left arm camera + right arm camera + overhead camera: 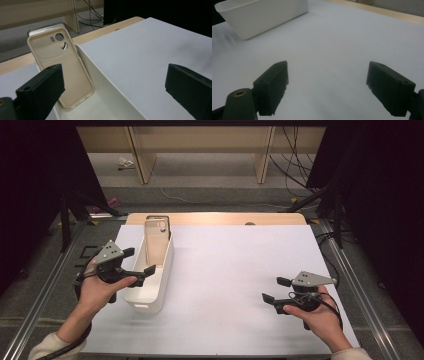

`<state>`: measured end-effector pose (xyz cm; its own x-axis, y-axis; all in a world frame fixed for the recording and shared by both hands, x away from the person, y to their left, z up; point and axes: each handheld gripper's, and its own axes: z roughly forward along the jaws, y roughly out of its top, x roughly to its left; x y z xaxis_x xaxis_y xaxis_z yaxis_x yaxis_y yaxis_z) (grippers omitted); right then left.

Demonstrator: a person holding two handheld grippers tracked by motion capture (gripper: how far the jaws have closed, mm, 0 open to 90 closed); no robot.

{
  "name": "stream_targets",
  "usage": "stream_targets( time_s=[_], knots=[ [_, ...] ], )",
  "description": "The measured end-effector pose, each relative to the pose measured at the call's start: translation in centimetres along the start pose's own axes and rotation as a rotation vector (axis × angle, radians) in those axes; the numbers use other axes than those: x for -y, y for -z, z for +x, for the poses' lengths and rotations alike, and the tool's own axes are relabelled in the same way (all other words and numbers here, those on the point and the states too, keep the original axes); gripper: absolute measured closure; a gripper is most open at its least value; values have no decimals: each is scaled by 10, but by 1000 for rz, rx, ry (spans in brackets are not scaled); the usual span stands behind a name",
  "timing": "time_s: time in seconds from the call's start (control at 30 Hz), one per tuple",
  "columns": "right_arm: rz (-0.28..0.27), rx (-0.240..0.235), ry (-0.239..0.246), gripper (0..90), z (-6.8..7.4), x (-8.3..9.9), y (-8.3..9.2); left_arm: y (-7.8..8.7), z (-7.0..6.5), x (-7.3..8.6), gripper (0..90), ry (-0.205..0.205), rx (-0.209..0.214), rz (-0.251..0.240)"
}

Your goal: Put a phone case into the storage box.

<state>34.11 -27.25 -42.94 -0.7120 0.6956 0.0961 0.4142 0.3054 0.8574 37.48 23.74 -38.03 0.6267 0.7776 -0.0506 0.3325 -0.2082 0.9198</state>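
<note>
- The left gripper (139, 261) hovers at the near left edge of the white bin (161, 285), its jaws spread wide with nothing between them; one jaw reaches over the bin's rim.
- Just ahead of that gripper, a beige phone case (157, 241) stands upright inside the bin, leaning against the far end wall with its hollow inner side toward the gripper.
- In the left gripper view the phone case (61, 70) sits just past the left-hand jaw, camera cutouts at its top, its bottom edge resting on the floor of the bin (105, 85).
- The right gripper (273, 289) is held well away to the right of the bin, low over bare sheet, its jaws also wide apart and empty.
- In the right gripper view the bin (262, 15) lies far ahead and to the left of the jaws.
- Both grippers work over a white sheet (240, 280) that covers a pale wooden table (220, 218), whose far edge shows beyond the sheet.
- Metal rails (357, 285) run beside the table on both sides.
- Past the table: a grey floor (210, 170), loose cables (292, 167), wooden furniture legs (142, 157), and black drapes (385, 195) on either side.
</note>
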Motion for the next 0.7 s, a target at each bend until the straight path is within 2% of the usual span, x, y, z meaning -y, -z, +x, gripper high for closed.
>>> stream_targets(
  time_s=[0.53,0.7],
  knots=[
    [-2,1,2,185,0,0,0,2,-14,8,19,-20,41,22],
    [-3,0,1,185,0,0,0,4,-15,9,19,-21,41,21]
  ],
)
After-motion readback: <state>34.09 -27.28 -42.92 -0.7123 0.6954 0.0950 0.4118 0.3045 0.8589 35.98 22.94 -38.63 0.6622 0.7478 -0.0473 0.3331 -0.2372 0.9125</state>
